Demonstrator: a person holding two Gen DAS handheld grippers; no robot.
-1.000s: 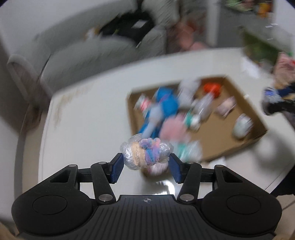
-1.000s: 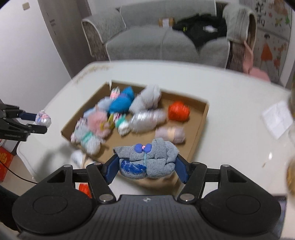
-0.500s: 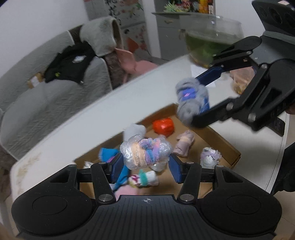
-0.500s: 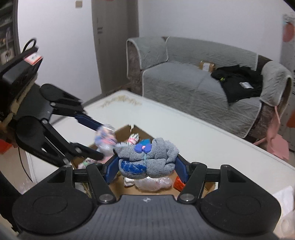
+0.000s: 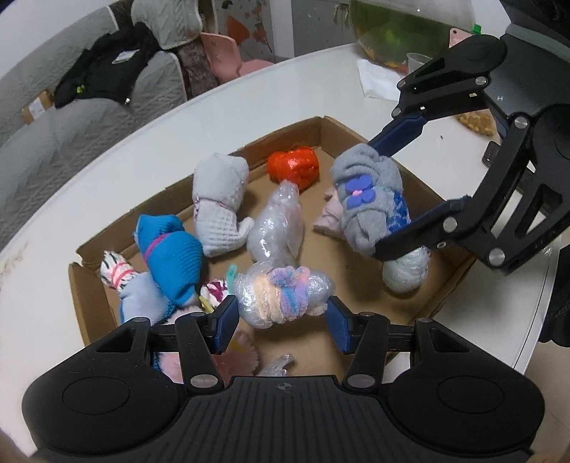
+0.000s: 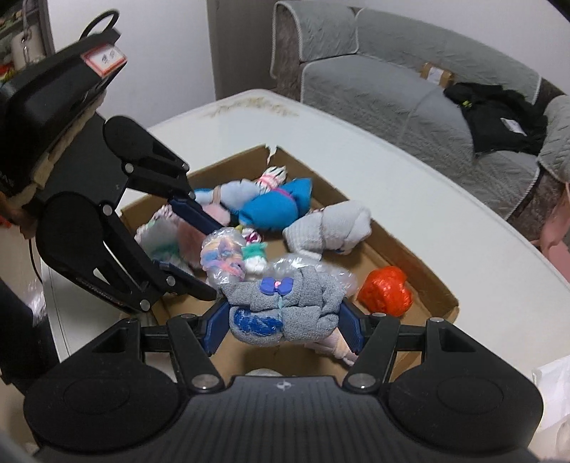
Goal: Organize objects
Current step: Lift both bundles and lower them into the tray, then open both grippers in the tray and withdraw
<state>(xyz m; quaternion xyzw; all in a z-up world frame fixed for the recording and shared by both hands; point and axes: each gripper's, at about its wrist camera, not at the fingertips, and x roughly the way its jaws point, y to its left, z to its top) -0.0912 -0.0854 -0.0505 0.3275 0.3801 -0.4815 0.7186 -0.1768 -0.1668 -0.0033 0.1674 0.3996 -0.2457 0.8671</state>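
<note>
My left gripper [image 5: 281, 313] is shut on a pastel sock bundle [image 5: 281, 297] wrapped in clear plastic, low over the near end of the cardboard box [image 5: 285, 135]. Just right of it my right gripper [image 5: 374, 203] is shut on a grey sock roll [image 5: 367, 199] with a blue flower on it. In the right wrist view the grey roll [image 6: 285, 306] sits between my right gripper's [image 6: 285, 320] blue pads above the box [image 6: 213, 167]. The left gripper [image 6: 217, 258] with the pastel bundle [image 6: 222, 256] hangs almost against it.
The box holds several rolled socks: a red bundle [image 5: 294, 169], a pale grey roll [image 5: 219, 206], a blue roll [image 5: 171, 253], a plastic-wrapped one [image 5: 278, 228]. A fish bowl [image 5: 402, 28] and paper [image 5: 377, 78] stand at the white table's far right. A grey sofa [image 6: 409, 89] is behind.
Both grippers have come in over the box and lower, closing on each other until the two held bundles are nearly side by side. Both grips are unchanged.
</note>
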